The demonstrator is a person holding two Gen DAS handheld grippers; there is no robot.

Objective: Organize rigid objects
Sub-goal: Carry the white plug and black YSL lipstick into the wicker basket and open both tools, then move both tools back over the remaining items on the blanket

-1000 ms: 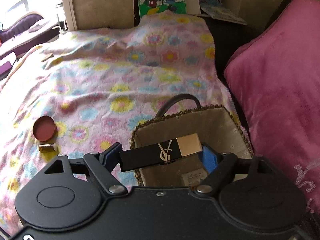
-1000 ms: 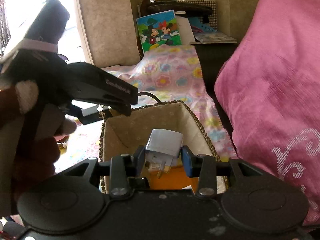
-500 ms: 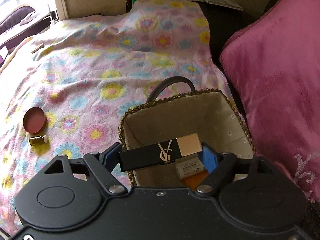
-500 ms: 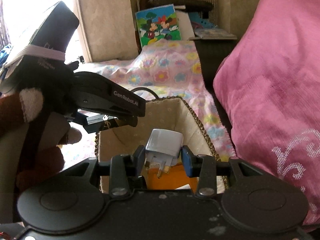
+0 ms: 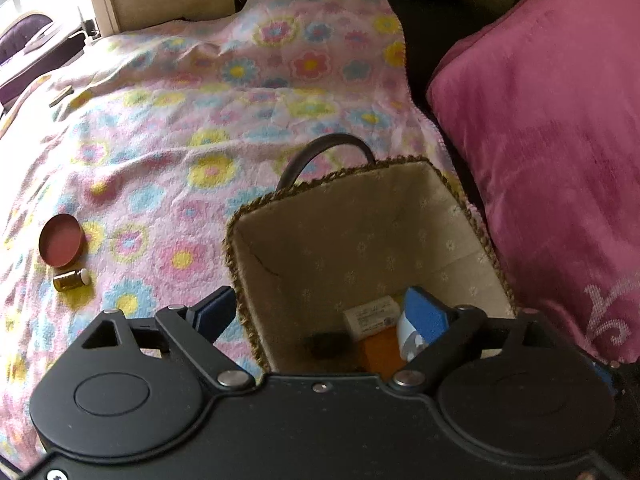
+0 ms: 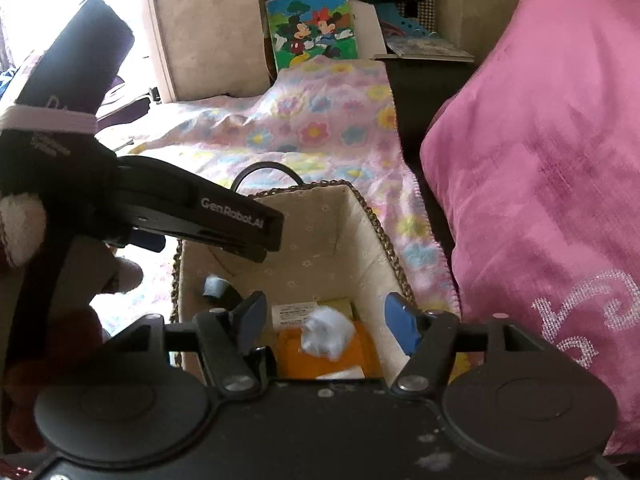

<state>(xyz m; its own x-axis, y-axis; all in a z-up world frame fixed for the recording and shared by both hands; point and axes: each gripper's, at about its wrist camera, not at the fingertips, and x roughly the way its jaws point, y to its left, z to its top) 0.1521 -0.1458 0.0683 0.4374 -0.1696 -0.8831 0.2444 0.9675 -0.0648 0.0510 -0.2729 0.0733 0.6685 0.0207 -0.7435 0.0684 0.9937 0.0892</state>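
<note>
A woven basket (image 5: 332,178) with a pale lining and a dark handle stands on the flowered blanket; it also shows in the right wrist view (image 6: 360,208). My left gripper (image 5: 320,312) is open and empty above the basket's near left corner. The black and gold box (image 5: 326,344) is a dark blur inside the basket. My right gripper (image 6: 324,316) is open and empty over the basket. The white plug adapter (image 6: 328,330) is blurred below it, above an orange item (image 6: 360,354). A white labelled item (image 5: 372,316) lies in the basket too.
A red round lid (image 5: 62,240) and a small amber bottle (image 5: 72,280) lie on the blanket (image 5: 200,120) to the left. A big pink cushion (image 5: 552,160) is close on the right. The left gripper's body (image 6: 200,216) overhangs the basket's left side. A Mickey Mouse picture (image 6: 312,28) stands behind.
Both grippers have opened. The black and gold box has dropped from my left gripper into the basket. The white plug adapter has dropped from my right gripper into the basket.
</note>
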